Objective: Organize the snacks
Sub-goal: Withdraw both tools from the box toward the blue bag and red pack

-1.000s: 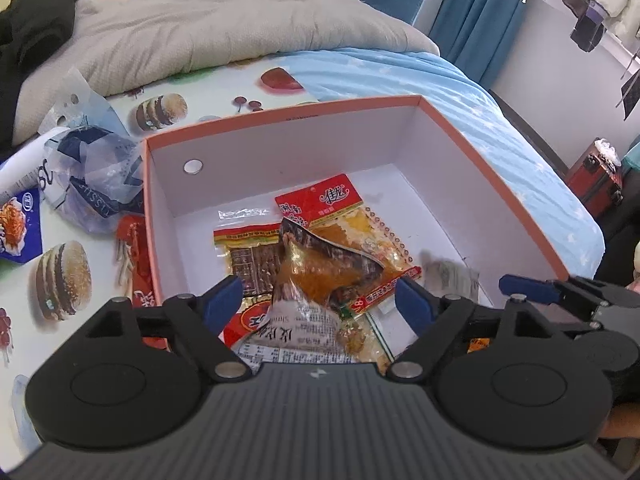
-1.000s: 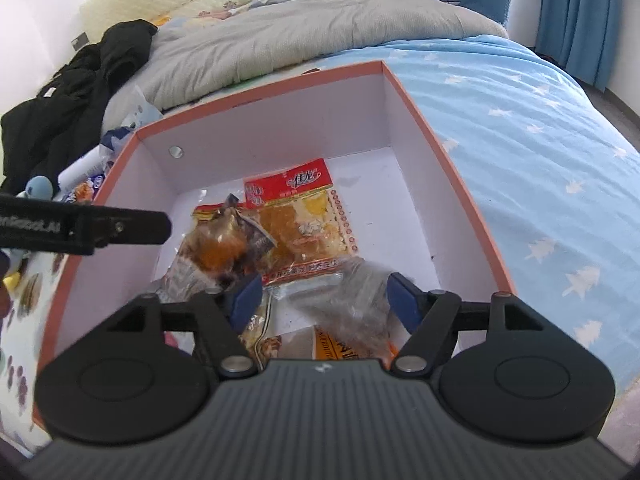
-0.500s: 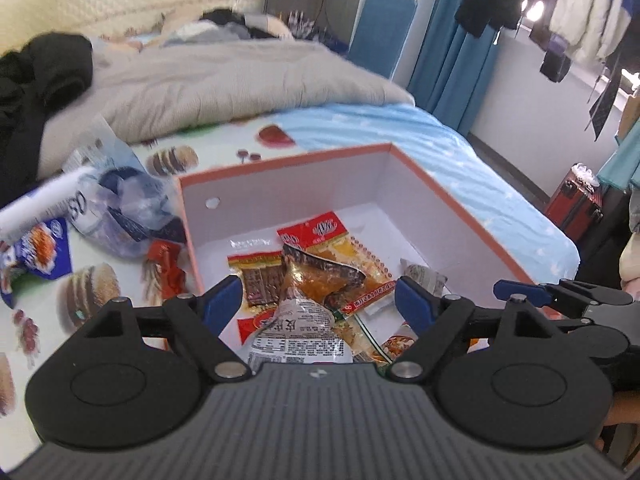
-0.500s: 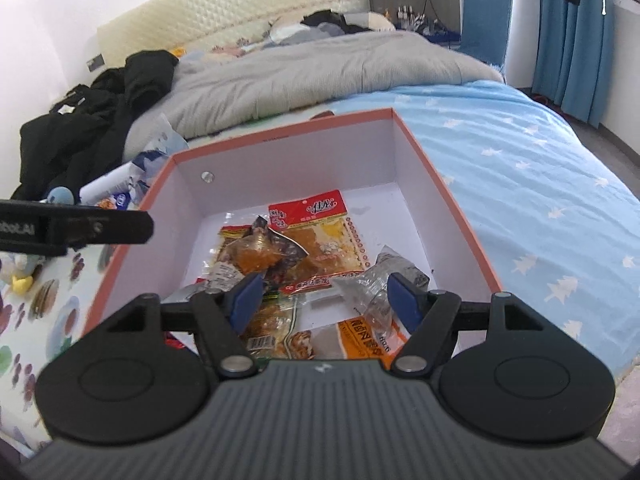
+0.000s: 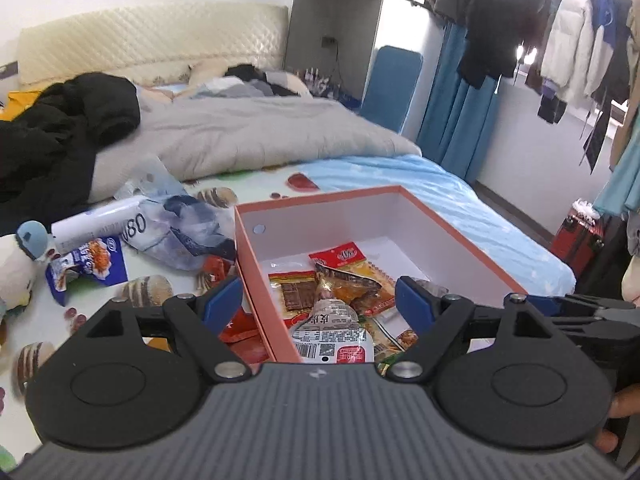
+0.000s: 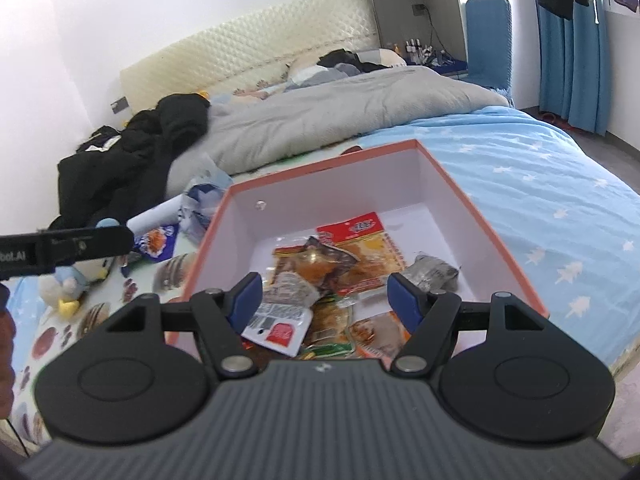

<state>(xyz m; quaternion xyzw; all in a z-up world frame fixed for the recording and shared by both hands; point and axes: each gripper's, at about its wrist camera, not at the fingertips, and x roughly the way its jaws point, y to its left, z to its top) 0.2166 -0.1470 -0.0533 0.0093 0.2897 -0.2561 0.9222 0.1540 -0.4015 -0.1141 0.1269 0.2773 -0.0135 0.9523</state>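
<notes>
Bedding printed with burgers and stars lies under an orange-rimmed box [image 5: 256, 264] already holding several snack packets [image 6: 352, 248]. I hold the left gripper [image 5: 318, 300] and the right gripper [image 6: 324, 294] above its near end — both spread wide, both empty. A red packet [image 5: 240, 326] lies outside the left wall; reaching down, I could clip the rim and shove the box. My gripper bodies hide the box's near edge.
</notes>
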